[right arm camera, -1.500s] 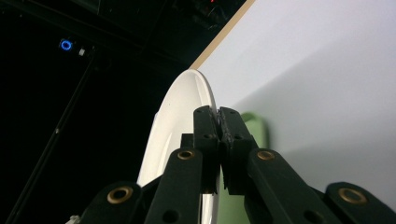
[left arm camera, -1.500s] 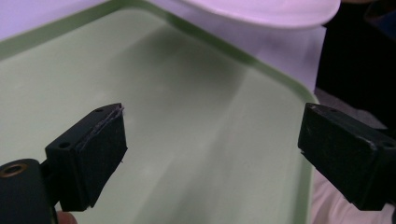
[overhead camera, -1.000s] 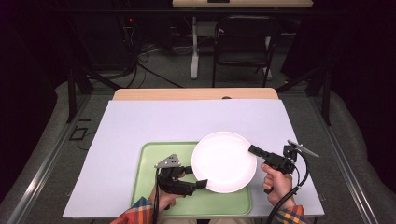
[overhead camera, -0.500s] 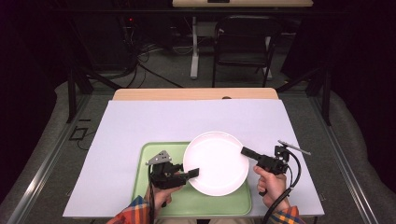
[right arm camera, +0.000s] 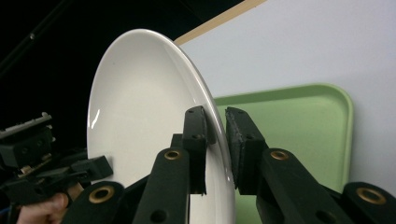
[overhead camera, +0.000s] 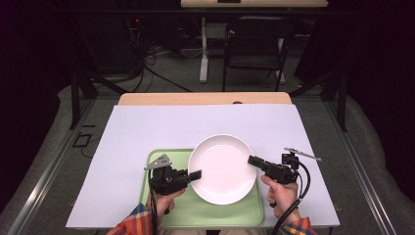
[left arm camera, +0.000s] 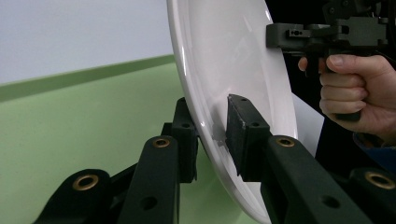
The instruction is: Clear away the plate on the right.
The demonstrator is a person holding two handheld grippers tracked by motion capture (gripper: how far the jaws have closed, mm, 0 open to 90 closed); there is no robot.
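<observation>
White plate (overhead camera: 222,167) gripped at both rims above green tray (overhead camera: 205,213).

Nearest, two fists on the pistol handles, plaid cuffs at the frame's bottom edge. Left gripper (overhead camera: 195,175), jaws just closing, clamped on the plate's left rim; right gripper (overhead camera: 253,161), jaws just easing a little, pinching the right rim. Beyond, pale sheet (overhead camera: 147,127) over wooden table (overhead camera: 205,99), dark chair (overhead camera: 254,44) behind.

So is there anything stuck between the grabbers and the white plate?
No. Both grabbers are already on the plate: the left gripper and right gripper each pinch its rim. Only the green tray lies underneath.
</observation>
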